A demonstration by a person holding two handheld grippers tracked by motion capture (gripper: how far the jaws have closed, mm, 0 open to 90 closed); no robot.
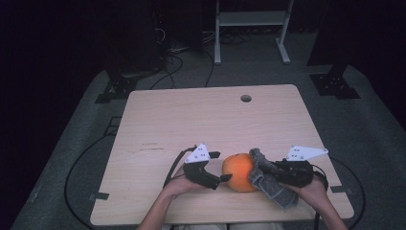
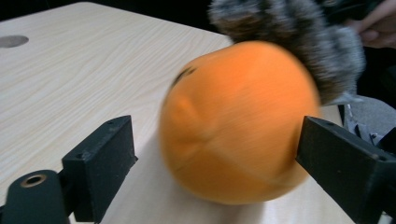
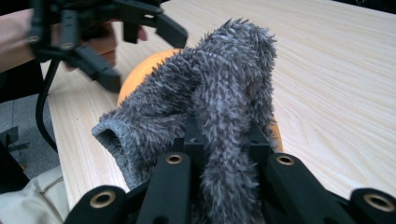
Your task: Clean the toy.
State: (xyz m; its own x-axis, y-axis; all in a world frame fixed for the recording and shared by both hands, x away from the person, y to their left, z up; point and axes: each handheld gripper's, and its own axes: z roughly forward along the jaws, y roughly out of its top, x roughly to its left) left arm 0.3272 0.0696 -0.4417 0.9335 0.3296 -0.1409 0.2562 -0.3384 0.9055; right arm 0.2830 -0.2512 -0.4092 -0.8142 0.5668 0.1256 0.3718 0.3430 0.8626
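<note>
Orange ball [image 2: 238,126], fuzzy grey cloth [image 3: 210,107]

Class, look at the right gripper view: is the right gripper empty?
No. The right gripper is clamped on a fuzzy grey cloth bunched between its jaws.

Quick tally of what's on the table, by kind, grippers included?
Orange fruit: 1
Grey fuzzy cloth: 1
Handheld grippers: 2, the left gripper open around the fruit, the right gripper shut on the cloth
Total: 4
</note>
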